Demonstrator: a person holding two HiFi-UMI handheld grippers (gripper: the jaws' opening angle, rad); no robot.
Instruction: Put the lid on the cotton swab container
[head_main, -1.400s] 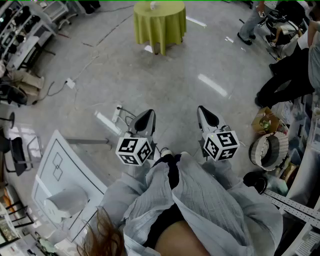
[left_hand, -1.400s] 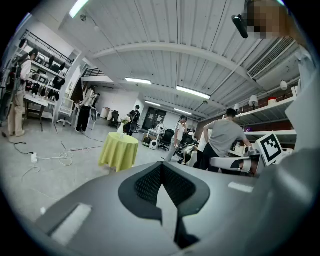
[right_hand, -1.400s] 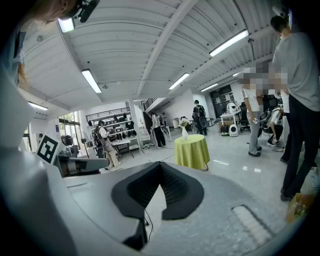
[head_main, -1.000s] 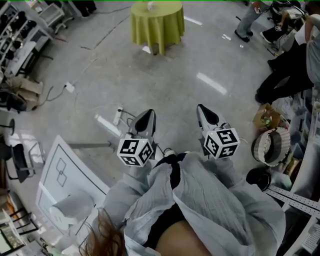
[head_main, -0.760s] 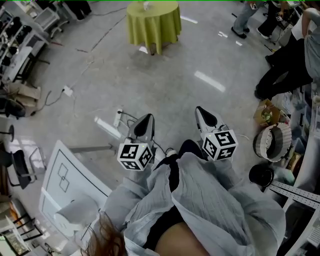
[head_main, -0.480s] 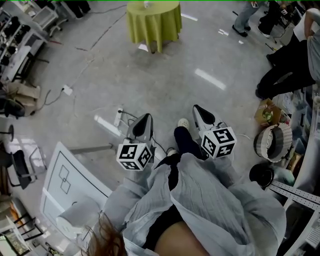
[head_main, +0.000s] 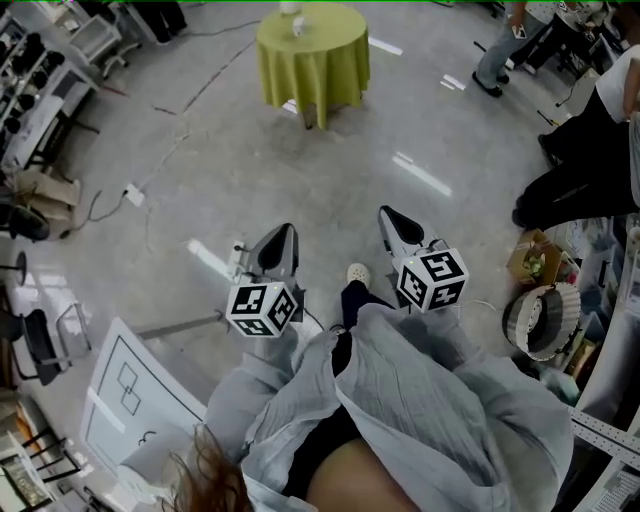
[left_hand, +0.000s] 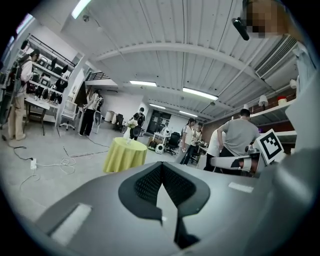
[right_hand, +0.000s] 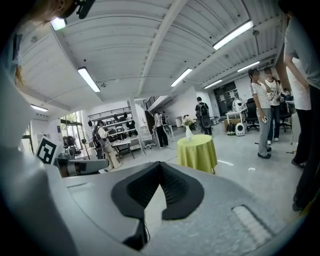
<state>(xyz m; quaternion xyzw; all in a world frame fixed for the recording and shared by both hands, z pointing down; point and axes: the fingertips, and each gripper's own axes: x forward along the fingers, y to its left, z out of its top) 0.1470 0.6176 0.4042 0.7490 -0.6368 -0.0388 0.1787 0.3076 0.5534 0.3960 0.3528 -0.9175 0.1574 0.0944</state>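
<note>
No cotton swab container or lid can be made out in any view. My left gripper and right gripper are held side by side in front of the person's body, above the grey floor, pointing toward a round table with a yellow-green cloth. A small white thing stands on that table; it looks like a vase in the right gripper view. In the left gripper view the left gripper has its jaws met at the tips with nothing between them. The right gripper looks the same.
People stand at the right and by desks farther off. A white board lies on the floor at the left, with a power strip and cable beyond it. A round basket and clutter sit at the right; shelves line the left.
The person has stepped forward; a dark leg and pale shoe now show between the grippers. Both grippers have shifted slightly up in the head view and stay shut.
</note>
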